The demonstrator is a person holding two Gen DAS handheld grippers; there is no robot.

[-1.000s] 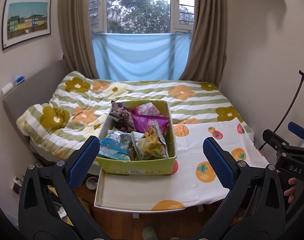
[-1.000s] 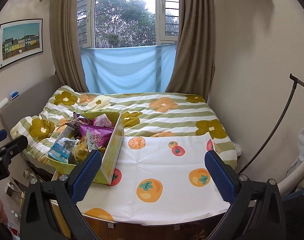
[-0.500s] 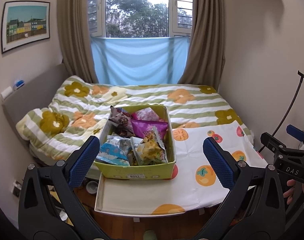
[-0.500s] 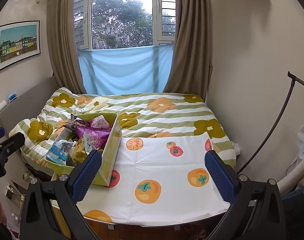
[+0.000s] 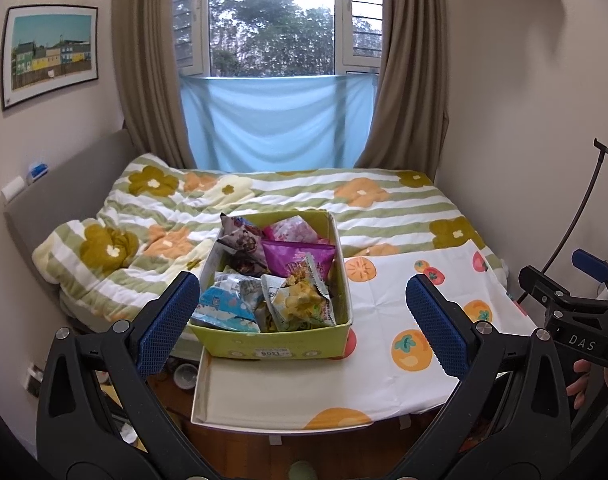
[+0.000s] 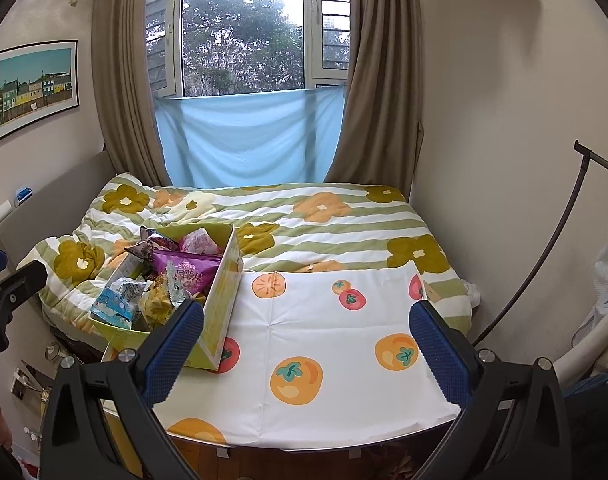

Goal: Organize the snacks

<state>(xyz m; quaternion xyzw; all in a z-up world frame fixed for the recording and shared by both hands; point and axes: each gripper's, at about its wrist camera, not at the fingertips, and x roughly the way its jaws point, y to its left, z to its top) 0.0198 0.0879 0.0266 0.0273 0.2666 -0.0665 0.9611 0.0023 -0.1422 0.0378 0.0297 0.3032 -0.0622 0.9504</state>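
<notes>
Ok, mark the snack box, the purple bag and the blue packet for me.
snack box (image 5: pixel 275 345), left wrist view, front wall.
purple bag (image 5: pixel 293 258), left wrist view, face.
blue packet (image 5: pixel 219 307), left wrist view, middle.

Daylight from window (image 5: pixel 271 20), sky pane blown out; room evenly lit, soft, w/ only faint shadows. Both my cams sharp, no motion blur. Heavy fisheye: walls and curtains (image 6: pixel 384 80) bow, black vignette in corners. Floor under table edge dim.
</notes>
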